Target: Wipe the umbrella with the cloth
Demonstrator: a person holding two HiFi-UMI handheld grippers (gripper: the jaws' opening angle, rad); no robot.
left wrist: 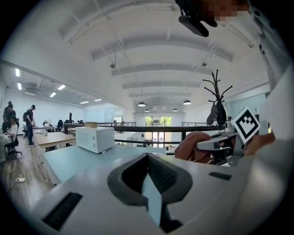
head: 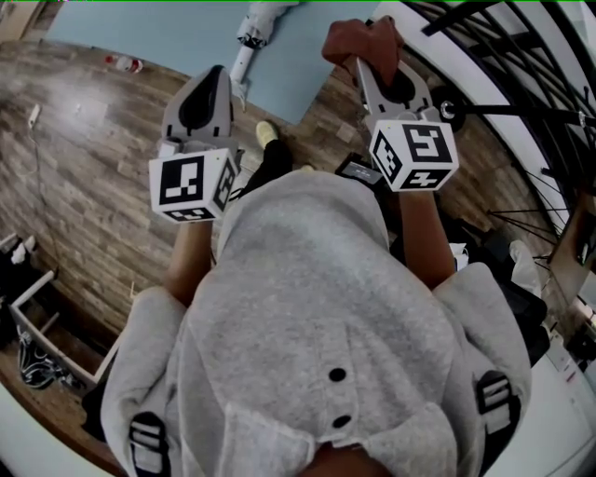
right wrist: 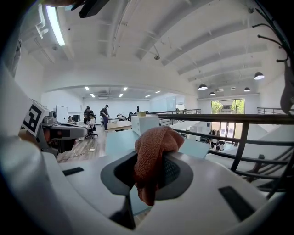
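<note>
Standing on a wooden floor (head: 84,121) beside a pale blue table (head: 158,28) and a black railing (head: 484,37), a person in a grey hoodie (head: 317,307) holds 2 grippers out in front. The left gripper (head: 222,79) has its jaws closed together on nothing. The right gripper (head: 372,70) has its jaws clamped on a rust-brown cloth (right wrist: 151,156), which bunches above them.

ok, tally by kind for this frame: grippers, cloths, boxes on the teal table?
Grippers: 2 (left gripper shut, empty; right gripper shut on the cloth)
Cloths: 1 (reddish-brown cloth)
Boxes: 1 (white box on the teal table)
Total: 4
</note>
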